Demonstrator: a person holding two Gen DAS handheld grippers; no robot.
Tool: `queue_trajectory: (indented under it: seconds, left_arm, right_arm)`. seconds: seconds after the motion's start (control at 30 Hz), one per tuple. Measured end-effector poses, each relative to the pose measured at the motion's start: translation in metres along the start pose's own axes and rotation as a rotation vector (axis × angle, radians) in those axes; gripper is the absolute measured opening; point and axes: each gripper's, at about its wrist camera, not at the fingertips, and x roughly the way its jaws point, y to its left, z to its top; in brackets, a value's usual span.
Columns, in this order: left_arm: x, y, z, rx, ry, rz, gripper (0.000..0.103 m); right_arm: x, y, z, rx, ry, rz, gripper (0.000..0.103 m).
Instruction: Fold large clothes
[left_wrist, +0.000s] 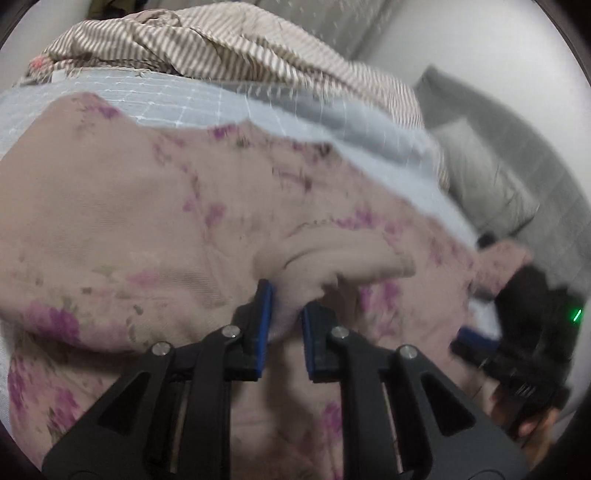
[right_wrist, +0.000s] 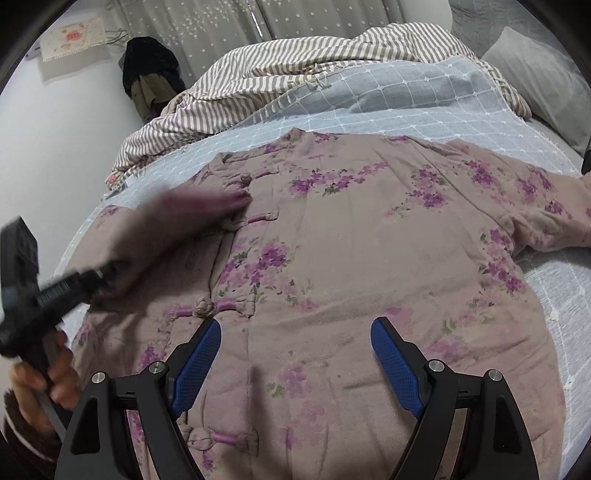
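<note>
On the bed: one padded jacket, two hand-held tongs.
Left wrist view: left gripper (left_wrist: 286, 314) clamped on a fold of the mauve floral quilted jacket (left_wrist: 129, 221), spread over a pale blue grid-stitched bedspread (left_wrist: 207, 103). Right wrist view: right gripper (right_wrist: 295, 354) stands wide apart, empty, above the jacket's front; knotted cloth buttons (right_wrist: 207, 306) fastened, sleeve (right_wrist: 554, 229) outstretched.
</note>
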Motion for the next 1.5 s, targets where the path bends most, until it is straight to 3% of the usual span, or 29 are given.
queue_trajectory:
  seconds: [0.07, 0.13, 0.17, 0.27, 0.3, 0.53, 0.6, 0.67, 0.7, 0.73, 0.8, 0.9, 1.03, 1.1, 1.3, 1.5]
  left_arm:
    - [-0.009, -0.006, 0.0, 0.042, -0.007, 0.01, 0.031]
    - [-0.035, 0.0, 0.007, 0.016, -0.048, -0.066, 0.067]
    - [-0.053, 0.006, 0.013, -0.009, -0.088, -0.096, 0.07]
    - [-0.078, 0.014, 0.022, -0.065, -0.151, -0.077, 0.077]
    - [-0.088, 0.026, 0.024, -0.097, -0.172, -0.056, 0.081]
    - [-0.116, 0.105, 0.02, -0.23, -0.26, 0.133, 0.081]
    - [-0.119, 0.133, 0.017, -0.307, -0.29, 0.143, 0.076]
    - [-0.117, 0.15, 0.015, -0.358, -0.295, 0.143, 0.069]
    - [-0.116, 0.156, 0.015, -0.367, -0.296, 0.15, 0.063]
    - [-0.116, 0.16, 0.015, -0.37, -0.297, 0.157, 0.059]
    - [-0.116, 0.168, 0.014, -0.376, -0.301, 0.159, 0.051]
    - [-0.113, 0.174, 0.012, -0.397, -0.297, 0.134, 0.037]
    - [-0.104, 0.168, 0.012, -0.367, -0.277, 0.111, 0.026]
    - [-0.096, 0.161, 0.013, -0.338, -0.253, 0.087, 0.018]
    - [-0.054, 0.147, 0.006, -0.254, -0.124, 0.124, 0.017]
    - [-0.043, 0.159, -0.004, -0.297, -0.077, 0.113, 0.012]
  right_arm:
    - [0.002, -0.001, 0.001, 0.03, 0.006, 0.021, 0.085]
    - [0.003, -0.001, 0.005, 0.058, 0.015, 0.051, 0.085]
    - [0.003, -0.001, 0.007, 0.068, 0.014, 0.065, 0.085]
    - [0.006, 0.006, 0.018, 0.103, 0.013, 0.131, 0.085]
    - [0.009, 0.009, 0.021, 0.111, 0.02, 0.151, 0.085]
    - [0.068, 0.04, 0.037, 0.18, 0.137, 0.291, 0.083]
    - [0.083, 0.05, 0.038, 0.169, 0.141, 0.26, 0.075]
    - [0.095, 0.062, 0.041, 0.127, 0.134, 0.182, 0.054]
    - [0.096, 0.07, 0.044, 0.087, 0.119, 0.134, 0.035]
    - [0.095, 0.077, 0.048, 0.052, 0.113, 0.126, 0.025]
    - [0.083, 0.089, 0.059, 0.007, 0.1, 0.123, 0.019]
    - [0.049, 0.092, 0.08, -0.012, -0.011, 0.142, 0.018]
    - [0.026, 0.079, 0.104, -0.039, -0.1, 0.04, 0.017]
    - [0.027, 0.069, 0.108, -0.03, -0.093, 0.014, 0.017]
    - [0.053, 0.043, 0.099, -0.038, -0.056, -0.057, 0.017]
    - [0.094, 0.011, 0.07, -0.028, 0.037, -0.14, 0.019]
